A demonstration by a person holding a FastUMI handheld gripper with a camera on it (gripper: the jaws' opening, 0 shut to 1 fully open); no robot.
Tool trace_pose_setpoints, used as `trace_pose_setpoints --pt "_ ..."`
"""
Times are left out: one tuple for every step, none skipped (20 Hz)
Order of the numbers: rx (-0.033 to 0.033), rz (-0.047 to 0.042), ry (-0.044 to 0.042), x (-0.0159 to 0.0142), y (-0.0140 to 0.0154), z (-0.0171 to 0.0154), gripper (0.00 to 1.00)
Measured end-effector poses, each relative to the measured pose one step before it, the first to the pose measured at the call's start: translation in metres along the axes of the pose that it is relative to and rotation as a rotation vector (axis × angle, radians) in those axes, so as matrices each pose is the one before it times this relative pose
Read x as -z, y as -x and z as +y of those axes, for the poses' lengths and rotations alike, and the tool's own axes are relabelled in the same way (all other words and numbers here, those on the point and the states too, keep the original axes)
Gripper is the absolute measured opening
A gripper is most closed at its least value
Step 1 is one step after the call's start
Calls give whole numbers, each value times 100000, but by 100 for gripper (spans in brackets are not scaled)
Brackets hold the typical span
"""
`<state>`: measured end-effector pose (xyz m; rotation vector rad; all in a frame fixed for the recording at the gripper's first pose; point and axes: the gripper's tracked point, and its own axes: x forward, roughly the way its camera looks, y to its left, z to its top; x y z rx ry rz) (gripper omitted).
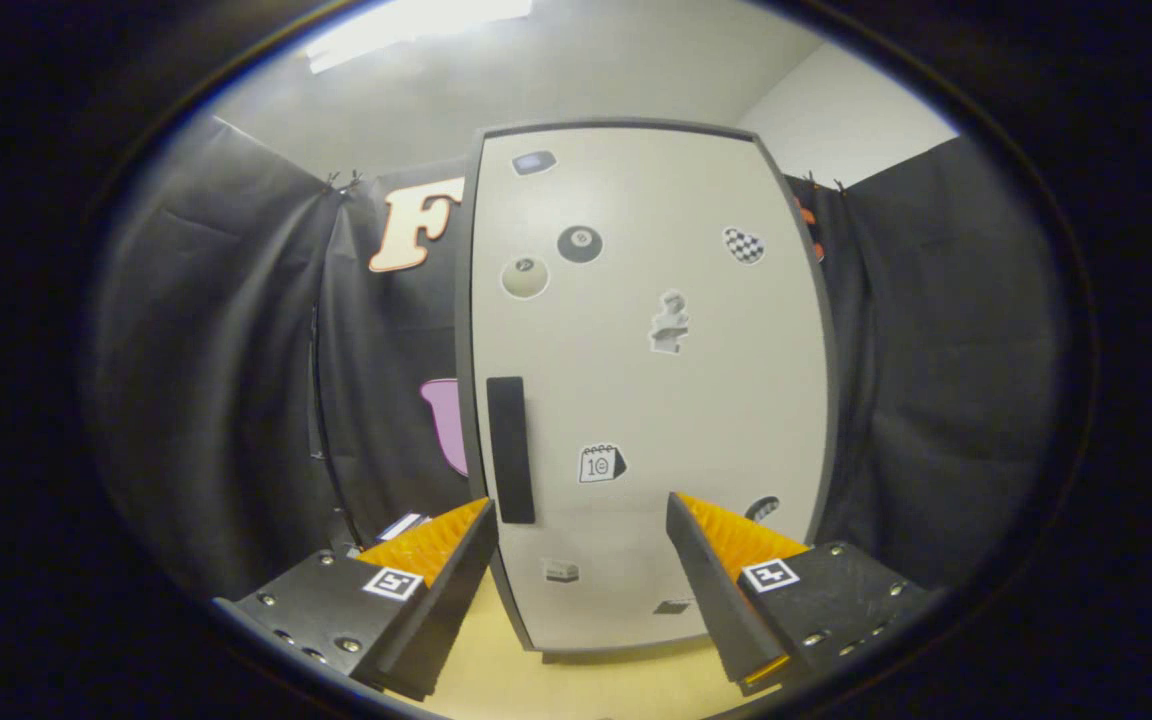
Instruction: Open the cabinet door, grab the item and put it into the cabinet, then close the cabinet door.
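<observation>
**Q:** Cabinet door (651, 380) — how does it stand, and where is the gripper?

**A:** It is a pale door, shut flush in a dark frame, standing upright on a light wooden table (576, 685). A dark upright handle (510, 450) sits near its left edge. The gripper (581, 515) faces the door with its fingers spread wide and nothing between them; the handle lies just beyond the left fingertip.

**Q:** And the item to go inside?

**A:** A small flat thing (403, 525) peeks out past the left finger, left of the cabinet. It is too hidden to tell whether it is the item.

**Q:** Which step is this?

**A:** A shut door and empty fingers fit two stages: the door about to be pulled open, or the door closed again with the item inside. I cannot tell which. If opening, the fingers would need to shift left and close on the handle.

**Q:** Any writing?

**A:** Stickers dot the door: two billiard balls (579, 244), a chequered heart (743, 245), a bust (669, 322), and a calendar page (601, 464) that seems to read 10. The rest is too small to read.
</observation>
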<state>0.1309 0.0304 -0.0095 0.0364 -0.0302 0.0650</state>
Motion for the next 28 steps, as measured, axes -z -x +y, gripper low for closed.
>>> trace_pose_setpoints --pt "742 151 1125 -144 1376 -583 100" --pt "1495 657 2006 14 1244 -712 100" --pt "3188 1136 2774 171 1106 -1059 100" --pt "2001 690 1933 80 1081 -814 100" --pt "735 -157 465 -213 918 -375 100" --pt "1339 159 -521 -22 907 -453 100" --pt "724 590 -629 88 691 -333 100" --pt "989 164 -503 51 703 -364 100" --pt "603 120 -303 -50 511 -381 100" --pt "773 65 -415 -37 507 -362 100" --pt "163 308 16 26 428 -203 100" --pt "625 649 -381 93 344 -249 100" --pt "403 26 -247 -108 186 -209 100" --pt "366 -165 -737 -221 394 -172 100" --pt "176 -845 -887 -381 225 -24 100" --pt "-340 -814 -1031 -316 318 86 100" --pt "-471 -867 -328 -372 215 187 100" --pt "-9 -205 442 72 87 56 100" --pt "166 482 732 72 -22 23 100" --pt "-6 583 254 93 55 17 100" --pt "-298 -189 -6 -39 -1 117 100" --pt "-39 229 2 -29 -58 73 100" --pt "-161 112 -47 9 -47 81 100" --pt "-350 -105 112 34 -48 166 100" --pt "-120 176 193 -23 -63 97 100" --pt "-203 65 276 79 -36 92 100" --pt "-48 172 355 108 -72 175 100" --pt "83 151 368 34 -60 65 100"
